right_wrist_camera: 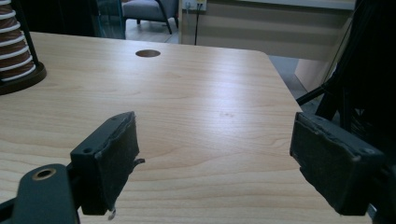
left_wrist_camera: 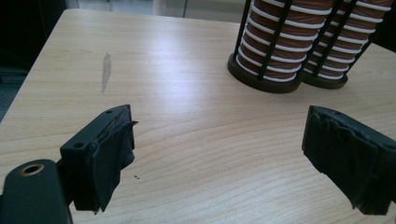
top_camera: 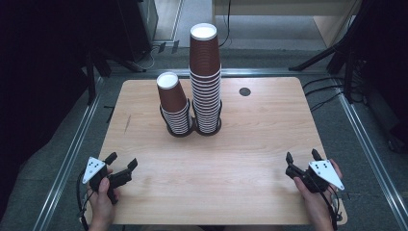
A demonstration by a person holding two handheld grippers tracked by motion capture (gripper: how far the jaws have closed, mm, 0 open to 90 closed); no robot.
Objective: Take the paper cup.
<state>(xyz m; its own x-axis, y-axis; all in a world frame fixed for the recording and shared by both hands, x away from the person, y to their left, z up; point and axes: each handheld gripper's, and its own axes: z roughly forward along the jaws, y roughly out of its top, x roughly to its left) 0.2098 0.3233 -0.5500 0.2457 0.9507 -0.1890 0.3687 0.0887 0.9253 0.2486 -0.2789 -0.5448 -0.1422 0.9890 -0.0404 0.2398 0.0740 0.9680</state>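
Two stacks of brown paper cups stand in black wire holders at the middle back of the wooden table (top_camera: 250, 144): a tall stack (top_camera: 205, 77) and, touching it on the left, a shorter stack (top_camera: 174, 103) that leans left. My left gripper (top_camera: 122, 160) rests near the front left corner, held by a hand, open with nothing between its jaws. In the left gripper view the gripper (left_wrist_camera: 217, 140) points at the holders' bases (left_wrist_camera: 275, 70). My right gripper (top_camera: 302, 155) sits near the front right corner, also open and empty. In its own view, the right gripper (right_wrist_camera: 215, 140) faces bare wood.
A round cable hole (top_camera: 245, 91) lies in the table right of the cups, also seen in the right gripper view as a hole (right_wrist_camera: 148, 53). A grey scuff (left_wrist_camera: 106, 70) marks the wood at the left. Black stand legs (top_camera: 327, 53) and cables lie on the floor beyond the table's right edge.
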